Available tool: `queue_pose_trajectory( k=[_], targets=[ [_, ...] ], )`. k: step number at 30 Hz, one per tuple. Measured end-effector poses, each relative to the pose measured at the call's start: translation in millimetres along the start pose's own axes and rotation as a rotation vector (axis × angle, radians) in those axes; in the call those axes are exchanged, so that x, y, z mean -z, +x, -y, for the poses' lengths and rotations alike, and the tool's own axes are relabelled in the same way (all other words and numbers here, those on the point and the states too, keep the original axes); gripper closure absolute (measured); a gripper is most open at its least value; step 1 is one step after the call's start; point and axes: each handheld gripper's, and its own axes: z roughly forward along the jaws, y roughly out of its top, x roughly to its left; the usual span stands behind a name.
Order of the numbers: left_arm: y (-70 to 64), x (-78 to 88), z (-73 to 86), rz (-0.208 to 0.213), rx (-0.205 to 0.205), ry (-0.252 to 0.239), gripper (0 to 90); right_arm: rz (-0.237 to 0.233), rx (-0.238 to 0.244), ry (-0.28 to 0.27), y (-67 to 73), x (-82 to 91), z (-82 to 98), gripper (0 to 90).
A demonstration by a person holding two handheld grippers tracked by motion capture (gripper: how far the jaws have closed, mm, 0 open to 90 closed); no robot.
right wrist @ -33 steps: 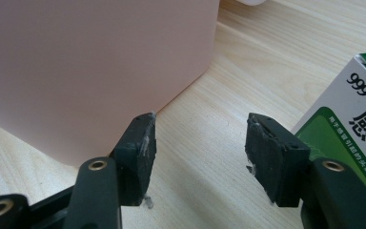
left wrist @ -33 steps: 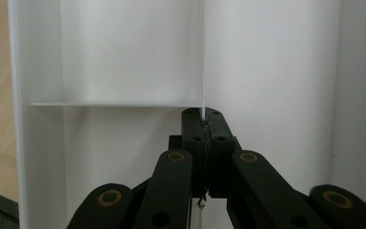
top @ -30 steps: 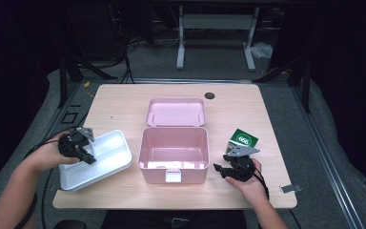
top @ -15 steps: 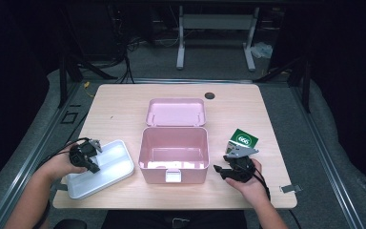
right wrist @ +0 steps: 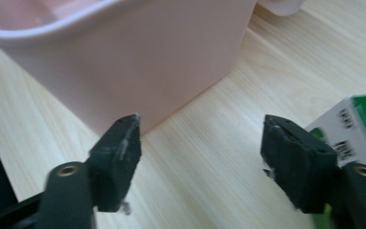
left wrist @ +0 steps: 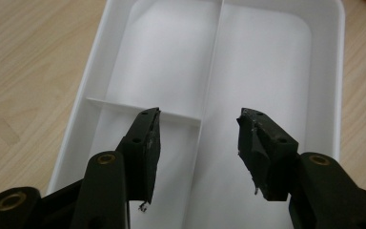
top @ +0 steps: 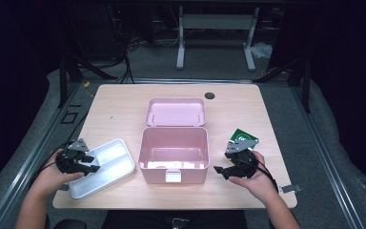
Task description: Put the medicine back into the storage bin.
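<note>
The left tool (top: 82, 161) hangs over the near end of the white divided tray (top: 119, 157), jaws apart and just opened, with nothing between them; the left gripper view shows them above the tray's inner divider (left wrist: 209, 71). The right tool (top: 236, 164) also stands apart, jaws just widened and empty. Taking the open pink box (top: 173, 153) as landmark: it sits mid-bench (top: 124, 102), its lid (top: 175, 111) laid back on the far side. The tray lies just left of the box, tilted askew. The right tool is near the box's right wall (right wrist: 138, 62), and the green-and-white carton (top: 244, 137) lies just beyond that tool, right of the box.
</note>
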Motion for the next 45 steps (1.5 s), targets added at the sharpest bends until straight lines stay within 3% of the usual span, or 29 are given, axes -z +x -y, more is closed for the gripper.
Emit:
queue_pose_trajectory(
  k=[1,2,3,4,5,6,7,8,9,12,13,14,16,19,21,24,27,28,30,35,38,45],
  targets=[
    [0.0,0.0,0.0,0.000,0.000,0.000,50.1,0.000,0.000,0.000,0.0,0.0,0.0,27.6],
    [-0.5,-1.7,1.3,0.023,0.018,0.005,50.1,0.007,0.040,0.028,-1.0,3.2,-4.7,25.3],
    [-4.8,-5.1,2.1,0.016,0.001,0.013,50.4,0.010,0.108,0.080,-4.9,9.0,-14.6,20.7],
    [-4.8,-5.1,2.1,0.016,0.001,0.013,50.4,0.010,0.108,0.080,-4.9,9.0,-14.6,20.7],
    [-6.4,-7.2,2.1,0.026,-0.002,0.014,50.4,0.016,0.144,0.106,-8.3,11.1,-20.1,17.9],
    [-8.6,-10.2,2.4,0.036,-0.012,-0.008,50.1,0.032,0.203,0.179,-17.0,14.2,-31.5,13.9],
    [-8.6,-10.2,2.4,0.036,-0.012,-0.008,49.7,0.032,0.203,0.179,-17.0,14.2,-31.5,13.9],
    [-9.0,-11.2,2.7,0.040,-0.004,-0.024,48.9,0.054,0.240,0.251,-28.3,15.2,-42.8,11.6],
    [-9.0,-10.9,2.6,0.041,0.007,-0.028,47.9,0.061,0.245,0.280,-34.6,14.8,-48.0,9.3],
    [-7.4,-8.2,2.6,0.051,0.078,-0.089,46.0,0.065,0.204,0.373,-56.7,10.0,-60.8,5.2],
    [-7.4,-8.2,2.6,0.051,0.078,-0.089,45.6,0.068,0.187,0.399,-64.5,7.1,-63.9,3.9],
    [-5.1,-5.7,3.2,0.059,0.125,-0.136,44.6,0.071,0.173,0.429,-71.7,4.1,-66.6,3.1],
    [-1.9,-3.5,4.7,0.073,0.171,-0.176,42.3,0.078,0.154,0.474,-84.4,-2.3,-70.4,2.6],
    [1.3,-1.4,7.8,0.092,0.198,-0.212,41.7,0.056,0.125,0.538,-97.5,-12.1,-72.9,1.3],
    [2.3,-1.3,8.8,0.090,0.205,-0.213,40.0,0.048,0.122,0.557,-100.7,-15.5,-72.5,1.3],
    [5.4,-2.0,13.5,0.084,0.233,-0.215,38.8,0.034,0.116,0.630,-111.3,-25.8,-69.1,1.8],
    [6.2,-2.3,15.3,0.083,0.232,-0.205,38.6,0.021,0.098,0.646,-115.4,-28.7,-66.9,4.4],
    [5.9,-2.4,16.3,0.079,0.224,-0.203,38.6,0.005,0.070,0.646,-118.9,-30.5,-64.6,6.5],
    [5.5,-2.4,16.5,0.081,0.221,-0.202,38.6,0.015,0.076,0.652,-120.4,-31.0,-64.1,7.3],
    [3.1,-4.2,15.3,0.092,0.205,-0.184,38.6,-0.008,0.040,0.672,-124.6,-33.8,-60.4,13.3],
    [1.7,-5.6,14.2,0.090,0.188,-0.175,38.4,-0.033,0.038,0.673,-126.9,-33.2,-60.5,14.2],
    [2.1,-5.4,13.3,0.092,0.193,-0.181,38.1,-0.018,0.042,0.691,-125.4,-34.3,-62.6,15.0]
  ],
)
